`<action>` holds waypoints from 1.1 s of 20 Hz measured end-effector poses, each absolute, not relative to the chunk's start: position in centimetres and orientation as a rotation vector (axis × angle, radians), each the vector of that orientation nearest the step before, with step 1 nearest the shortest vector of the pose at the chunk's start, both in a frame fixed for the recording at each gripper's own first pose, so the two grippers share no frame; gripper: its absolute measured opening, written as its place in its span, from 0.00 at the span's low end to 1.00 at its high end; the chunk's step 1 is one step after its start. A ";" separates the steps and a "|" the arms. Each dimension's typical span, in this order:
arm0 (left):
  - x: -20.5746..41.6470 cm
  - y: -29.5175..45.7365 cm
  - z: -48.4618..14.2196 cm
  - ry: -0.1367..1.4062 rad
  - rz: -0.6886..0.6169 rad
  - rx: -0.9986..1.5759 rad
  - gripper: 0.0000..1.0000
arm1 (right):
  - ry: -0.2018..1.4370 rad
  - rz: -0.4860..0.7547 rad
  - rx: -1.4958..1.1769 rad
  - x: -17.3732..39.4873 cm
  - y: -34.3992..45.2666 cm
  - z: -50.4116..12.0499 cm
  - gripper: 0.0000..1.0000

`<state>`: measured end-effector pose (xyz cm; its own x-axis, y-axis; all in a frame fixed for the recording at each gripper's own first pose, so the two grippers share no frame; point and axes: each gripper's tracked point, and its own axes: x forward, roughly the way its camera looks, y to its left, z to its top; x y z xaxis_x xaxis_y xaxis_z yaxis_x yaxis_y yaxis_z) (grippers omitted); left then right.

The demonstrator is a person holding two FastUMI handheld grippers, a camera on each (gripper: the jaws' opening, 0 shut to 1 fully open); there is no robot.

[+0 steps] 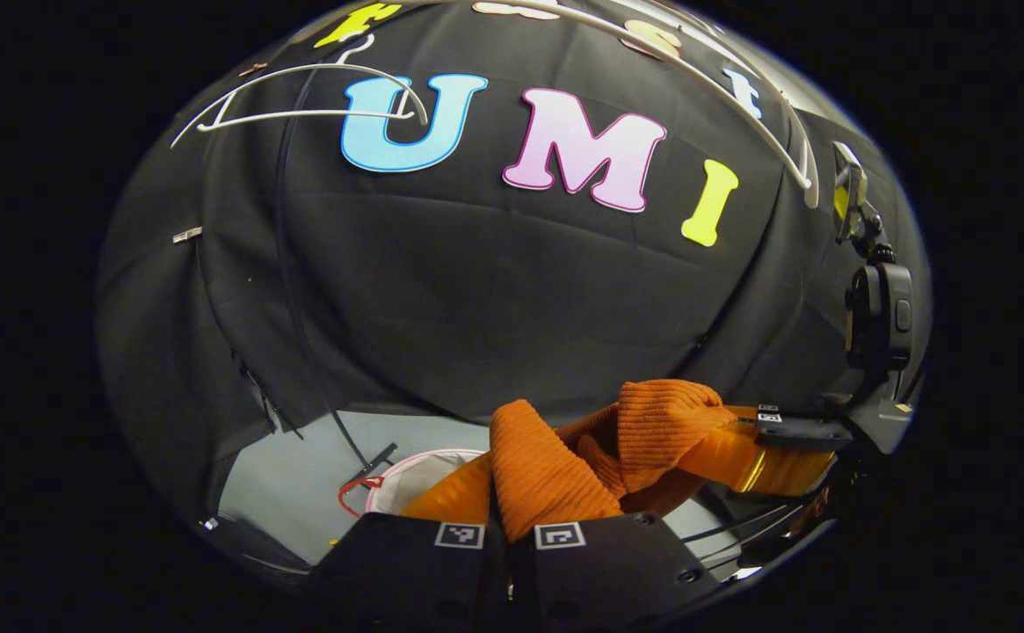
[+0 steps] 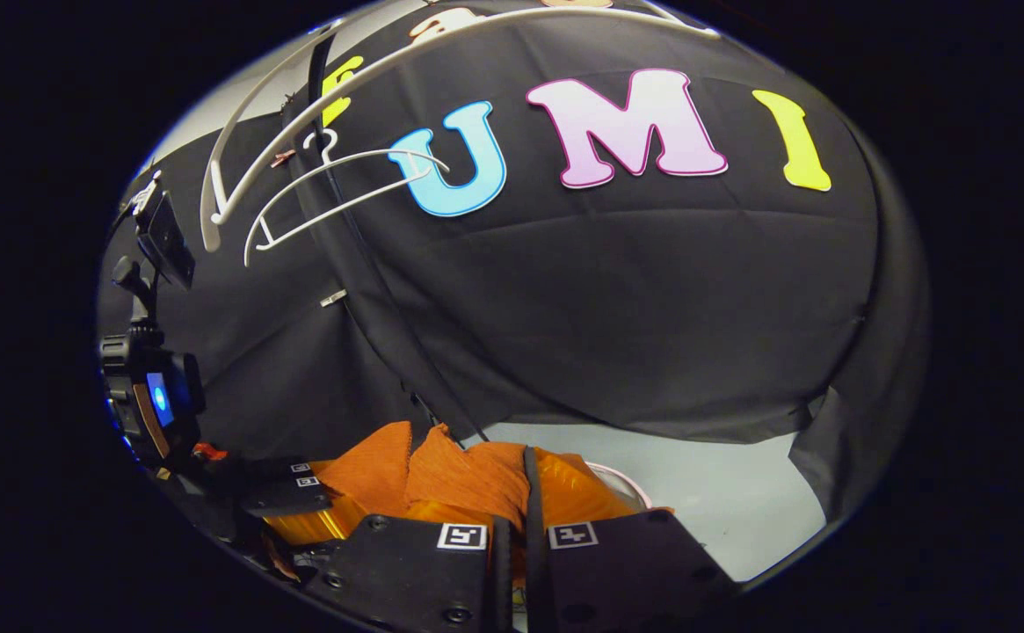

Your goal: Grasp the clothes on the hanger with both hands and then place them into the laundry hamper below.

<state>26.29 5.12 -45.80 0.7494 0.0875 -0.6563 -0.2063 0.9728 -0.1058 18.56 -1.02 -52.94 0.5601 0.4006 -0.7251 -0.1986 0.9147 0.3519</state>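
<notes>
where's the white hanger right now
The white hanger hangs bare at the upper left of the left gripper view, against the black cloth wall, well above the orange garment; the right gripper view shows it upper left too.

The grey floor point(image 1: 301, 492) carries what looks like a white hamper point(image 1: 415, 470).

Square coded markers and screws on each tool point(image 1: 509, 534) point(image 2: 516, 536), flat angular fingers.
</notes>
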 end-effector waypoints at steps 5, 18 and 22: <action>26.7 6.0 -46.6 0.734 0.159 -0.155 0.09 | 0.960 0.353 0.215 18.0 -2.1 -52.9 0.06; 25.5 6.2 -48.6 0.790 0.157 -0.177 0.96 | 0.979 0.327 0.082 18.1 -4.1 -55.1 0.99; 25.3 5.5 -46.9 0.724 0.137 -0.193 0.95 | 0.965 0.330 0.098 17.9 -4.0 -54.4 0.99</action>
